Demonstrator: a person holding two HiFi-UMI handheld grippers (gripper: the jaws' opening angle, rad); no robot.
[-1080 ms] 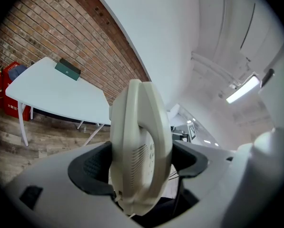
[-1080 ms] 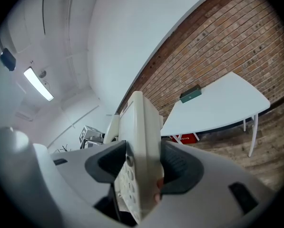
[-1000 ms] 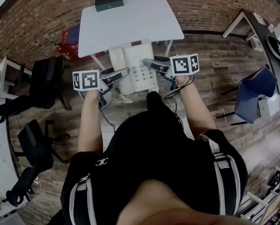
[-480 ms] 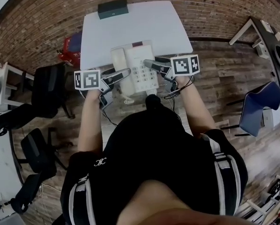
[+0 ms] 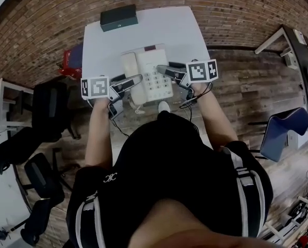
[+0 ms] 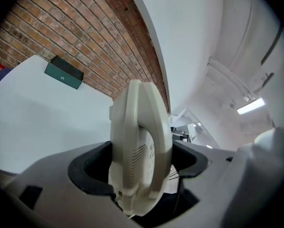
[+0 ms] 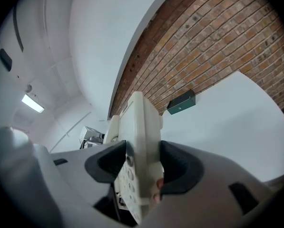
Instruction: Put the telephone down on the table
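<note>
Head view: over the last second the desk point(image 5: 107, 45) has slid nearer in frame and the person has stepped in. The telephone point(image 5: 148, 74) now overlaps the desk's near part, where before it hung mostly over the floor. Left tongs point(image 5: 135, 80) and right tongs point(image 5: 164, 68) clamp its two sides, as they did a second ago. It looks carried, not yet set down. What remains is probably a short push forward, then lowering.

The green box point(image 5: 118, 17) sits at the desk's far edge, well apart from the telephone, with bare desk between them. Off the desk: a red item point(image 5: 71, 61) on the floor to the left, black office chairs point(image 5: 48, 107) further left and a blue chair point(image 5: 277, 130) to the right. None are in the path.

Left gripper view: the jaws are closed on the telephone's handset side, which is seen edge-on. The desk lies beyond and the box is far left against the brick wall point(image 6: 61, 37).

Right gripper view: the jaws are closed on the keypad side. The desk surface ahead is free and the box is far off.
</note>
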